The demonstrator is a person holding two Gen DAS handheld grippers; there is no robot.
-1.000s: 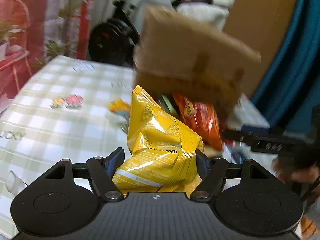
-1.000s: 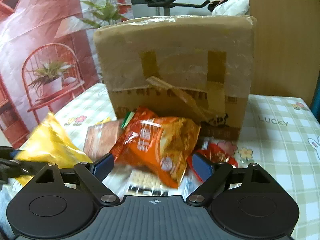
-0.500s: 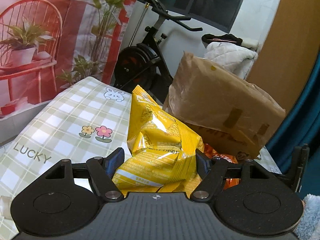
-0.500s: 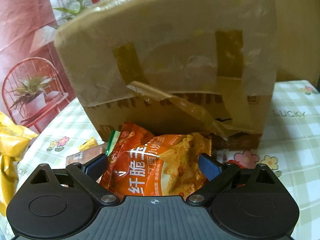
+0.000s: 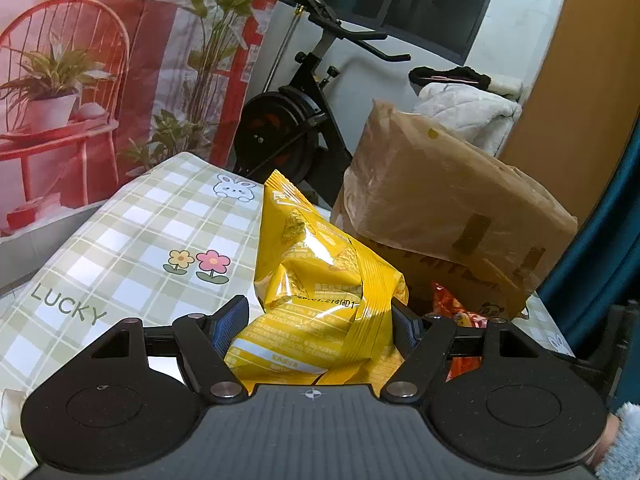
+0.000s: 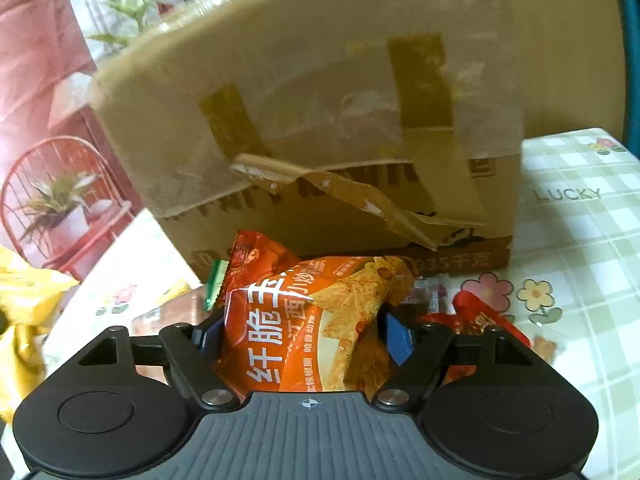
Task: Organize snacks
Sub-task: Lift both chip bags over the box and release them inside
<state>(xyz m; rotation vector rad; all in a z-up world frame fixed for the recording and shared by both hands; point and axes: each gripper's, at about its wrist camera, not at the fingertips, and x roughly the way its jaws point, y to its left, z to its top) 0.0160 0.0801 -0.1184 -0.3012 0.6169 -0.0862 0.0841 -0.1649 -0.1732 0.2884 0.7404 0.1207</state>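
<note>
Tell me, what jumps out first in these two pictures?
A bright yellow snack bag sits pinched in the left gripper, above the checked tablecloth. The right gripper is closing on an orange chip bag before a big taped cardboard box.

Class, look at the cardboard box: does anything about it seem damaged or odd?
Yes. On the cardboard box, a strip of brown tape has peeled away across its front and hangs loose, just above the orange snack bag.

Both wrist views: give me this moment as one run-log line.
left claw: shut on yellow snack bag | right claw: closing, orange snack bag between jaws | cardboard box: behind snacks
</note>
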